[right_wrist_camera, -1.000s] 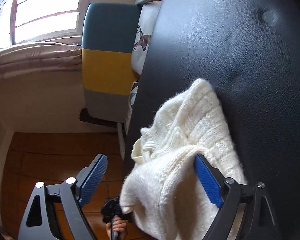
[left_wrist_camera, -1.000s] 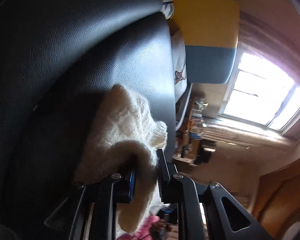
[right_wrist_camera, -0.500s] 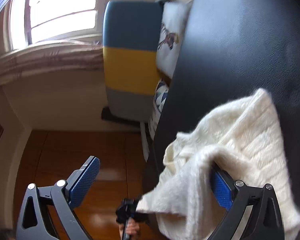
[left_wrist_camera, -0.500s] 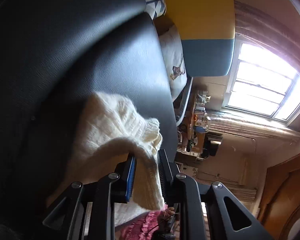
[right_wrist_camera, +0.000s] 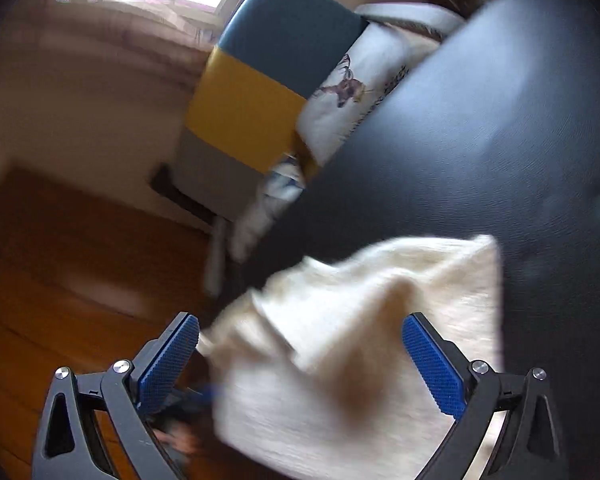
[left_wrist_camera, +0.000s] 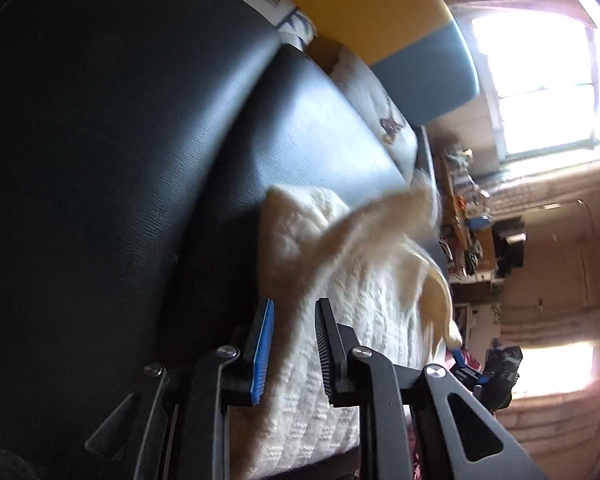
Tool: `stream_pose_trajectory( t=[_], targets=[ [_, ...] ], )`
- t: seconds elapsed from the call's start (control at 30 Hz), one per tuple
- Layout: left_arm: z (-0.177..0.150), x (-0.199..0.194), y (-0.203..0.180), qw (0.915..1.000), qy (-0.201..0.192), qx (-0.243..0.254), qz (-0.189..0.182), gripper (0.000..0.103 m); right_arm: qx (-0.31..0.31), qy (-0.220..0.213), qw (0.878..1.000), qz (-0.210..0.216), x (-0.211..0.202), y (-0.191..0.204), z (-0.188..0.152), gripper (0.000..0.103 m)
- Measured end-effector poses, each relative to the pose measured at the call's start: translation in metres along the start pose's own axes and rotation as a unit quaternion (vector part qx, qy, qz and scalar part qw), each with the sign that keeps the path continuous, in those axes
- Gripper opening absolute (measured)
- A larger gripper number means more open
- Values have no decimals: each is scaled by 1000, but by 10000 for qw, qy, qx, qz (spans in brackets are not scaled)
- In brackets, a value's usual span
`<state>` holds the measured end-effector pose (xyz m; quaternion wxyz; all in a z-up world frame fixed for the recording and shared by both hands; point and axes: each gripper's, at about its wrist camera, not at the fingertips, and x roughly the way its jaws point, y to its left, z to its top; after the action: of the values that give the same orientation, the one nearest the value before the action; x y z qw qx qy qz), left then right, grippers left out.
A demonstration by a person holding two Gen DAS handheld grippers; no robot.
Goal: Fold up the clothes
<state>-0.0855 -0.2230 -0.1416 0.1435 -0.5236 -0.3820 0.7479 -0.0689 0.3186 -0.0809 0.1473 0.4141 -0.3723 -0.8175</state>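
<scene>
A cream knitted sweater [left_wrist_camera: 372,320] lies on a black leather seat [left_wrist_camera: 140,128]. My left gripper [left_wrist_camera: 294,344] is shut on a fold of it, and the fold rises blurred from between the fingers toward the upper right. In the right wrist view the sweater [right_wrist_camera: 360,320] spreads over the seat's [right_wrist_camera: 500,120] edge. My right gripper [right_wrist_camera: 300,360] stands wide open over it, its blue pads [right_wrist_camera: 432,364] on either side of the cloth and not pressing it. Motion blur hides the knit's detail there.
A yellow, blue and grey chair [right_wrist_camera: 260,92] with a deer-print pillow [right_wrist_camera: 348,92] stands beyond the seat's edge. A wooden floor [right_wrist_camera: 60,260] lies below. Cluttered shelves [left_wrist_camera: 464,232] and a bright window [left_wrist_camera: 540,80] fill the far side.
The left gripper has swung the held fold up and across the sweater. Both cameras have tilted, and the right gripper, still open, now has cloth spanning between its pads.
</scene>
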Motion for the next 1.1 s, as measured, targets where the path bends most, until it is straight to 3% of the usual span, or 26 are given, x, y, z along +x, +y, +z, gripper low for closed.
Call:
stream_pose_trajectory(
  t=[0.07, 0.2, 0.3, 0.43, 0.5, 0.57, 0.63, 0.73, 0.8, 0.83, 0.97, 1.1],
  targets=[
    [-4, 3, -1, 9999, 8, 160, 64, 20, -395, 10, 9981, -482, -4, -1, -11, 103],
    [-3, 6, -11, 9990, -115, 422, 99, 21, -942, 56, 9908, -970, -7, -12, -25, 102],
    [-2, 12, -18, 9986, -112, 512, 85, 22, -1261, 221, 9840, -1239, -2, -20, -31, 86],
    [0, 25, -29, 9982, -89, 588, 97, 22, -1728, 396, 9706, -1627, 14, -24, -35, 81],
    [2, 34, -35, 9977, -60, 648, 166, 22, -2075, 467, 9590, -1871, 26, -21, -36, 68],
    [1, 39, -41, 9969, -22, 765, 205, 22, -2482, 637, 9417, -2180, 35, -15, -42, 44],
    [0, 45, -45, 9961, 53, 852, 233, 22, -2767, 847, 9265, -2405, 46, -13, -48, 41],
    [-2, 48, -49, 9941, 45, 1013, 388, 22, -2806, 883, 9229, -2486, 52, -14, -47, 38],
    [-6, 46, -54, 9906, -63, 1275, 489, 4, -2907, 948, 9191, -2486, 51, -9, -49, 19],
    [-9, 42, -59, 9892, -148, 1387, 457, 5, -2987, 980, 9151, -2526, 50, -5, -50, 13],
    [-21, 20, -66, 9853, -415, 1600, 438, 5, -3371, 1048, 8926, -2805, 29, 13, -61, 10],
    [-20, 28, -47, 9891, -331, 1302, 598, 6, -3192, 1036, 8921, -3025, 20, -2, -66, 8]
  ],
)
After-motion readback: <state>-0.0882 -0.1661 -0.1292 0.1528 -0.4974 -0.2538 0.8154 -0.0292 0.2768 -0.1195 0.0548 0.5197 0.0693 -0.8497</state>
